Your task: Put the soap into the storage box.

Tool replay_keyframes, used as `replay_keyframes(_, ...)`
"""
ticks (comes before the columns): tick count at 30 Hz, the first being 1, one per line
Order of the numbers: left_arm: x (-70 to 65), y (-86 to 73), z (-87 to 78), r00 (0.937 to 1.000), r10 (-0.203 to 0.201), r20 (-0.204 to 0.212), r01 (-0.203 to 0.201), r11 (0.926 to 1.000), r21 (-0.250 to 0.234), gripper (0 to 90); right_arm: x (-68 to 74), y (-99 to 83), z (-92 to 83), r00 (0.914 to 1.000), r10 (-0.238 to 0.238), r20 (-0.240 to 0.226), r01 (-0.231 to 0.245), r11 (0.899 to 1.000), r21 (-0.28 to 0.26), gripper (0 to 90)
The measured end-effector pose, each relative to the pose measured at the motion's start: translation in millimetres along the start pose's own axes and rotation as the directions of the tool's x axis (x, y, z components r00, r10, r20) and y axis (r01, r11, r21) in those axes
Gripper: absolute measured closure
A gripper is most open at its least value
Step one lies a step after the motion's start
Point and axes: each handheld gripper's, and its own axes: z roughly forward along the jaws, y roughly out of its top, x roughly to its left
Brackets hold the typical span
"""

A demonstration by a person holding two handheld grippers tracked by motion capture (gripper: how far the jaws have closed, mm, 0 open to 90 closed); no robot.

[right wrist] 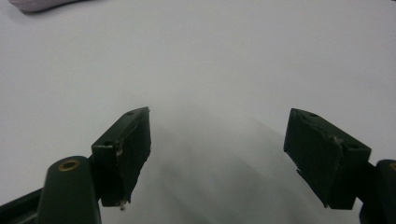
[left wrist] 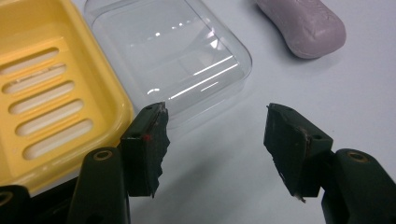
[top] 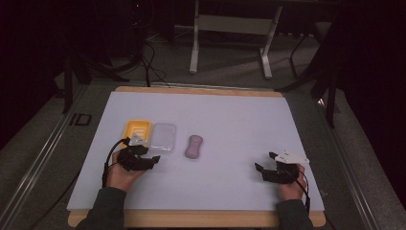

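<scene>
While both hands rest low on the white table (top: pixel 230 120), the high view has the left gripper (top: pixel 152 159) just below the yellow soap dish (top: pixel 137 128) and the clear lid (top: pixel 163 136), with the lilac soap bar (top: pixel 194 146) a little to its right; the right gripper (top: pixel 264 161) sits well apart, near the right edge. In the left gripper view, jaws wide and empty, the lid's near corner lies just past the left jaw. That lid looks light, thin and slick, so grip its rim; the soap, probably firm and slippery, wants a hold across its narrow waist. In the right gripper view, jaws gape over bare table, nothing held.
</scene>
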Motion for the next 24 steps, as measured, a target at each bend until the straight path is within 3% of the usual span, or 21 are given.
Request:
replay_keyframes(15, -6.5, 24.0, 4.5, 0.9994, 0.033, 0.011, -0.034, 0.9992, 0.021, 37.8, 0.1, -0.3, -0.4, 1.0000, 0.005, 0.003, -0.005, 1.000, -0.009, 22.5)
replay_keyframes(24, -9.6, 34.5, 9.5, 0.9995, 0.017, 0.025, -0.018, 0.9997, 0.018, 36.6, 0.0, -0.2, -0.3, 1.0000, 0.007, 0.005, -0.007, 1.000, -0.006, 22.4)
